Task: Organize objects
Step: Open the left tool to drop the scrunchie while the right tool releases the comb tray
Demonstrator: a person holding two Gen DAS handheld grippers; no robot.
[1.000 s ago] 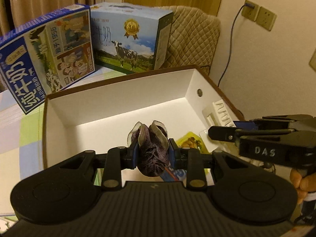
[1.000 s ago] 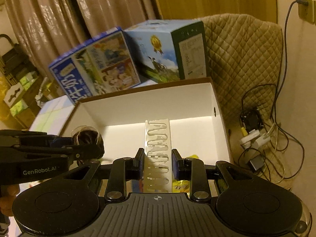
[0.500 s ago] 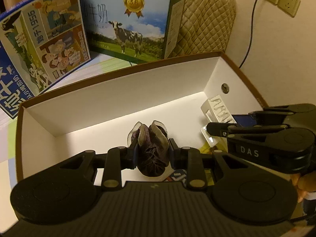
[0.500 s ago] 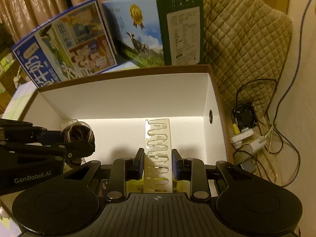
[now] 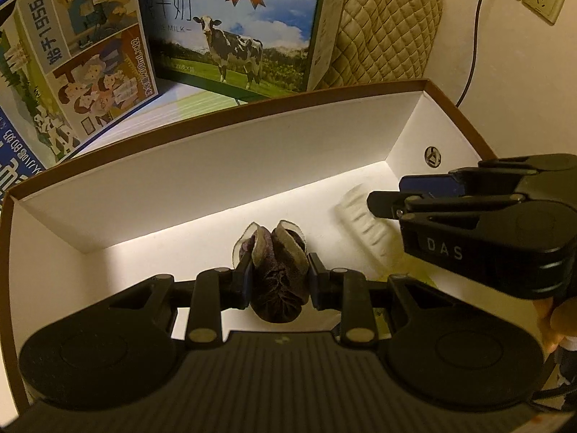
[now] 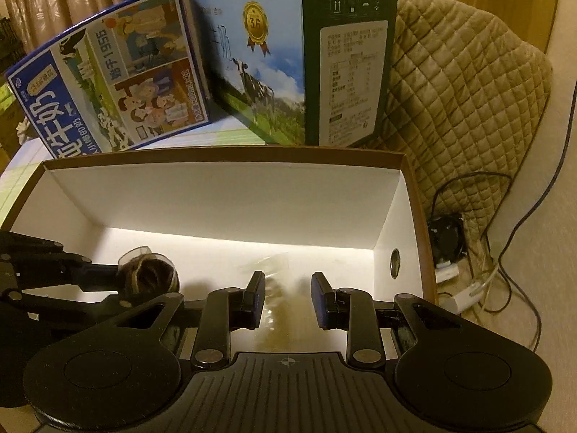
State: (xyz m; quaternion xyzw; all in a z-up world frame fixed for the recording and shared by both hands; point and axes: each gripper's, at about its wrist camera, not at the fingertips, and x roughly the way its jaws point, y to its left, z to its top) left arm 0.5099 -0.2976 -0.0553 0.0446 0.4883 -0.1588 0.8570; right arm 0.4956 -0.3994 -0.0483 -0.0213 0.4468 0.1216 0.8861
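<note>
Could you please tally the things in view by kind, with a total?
Milk cartons: 2 (blue one, cow one)
Open white box: 1
Dark wrapped snack: 1
White blurred strip: 1
Grippers: 2 (left, right)
Total: 7

Dark purple wrapped pastry [image 5: 278,281] in clear crinkled plastic, upright, pinched at both sides, hanging above the floor of the white brown-rimmed box [image 5: 216,166], near its middle. White ridged tray [image 5: 364,223], blurred, tilted, toward the box's right end.
</note>
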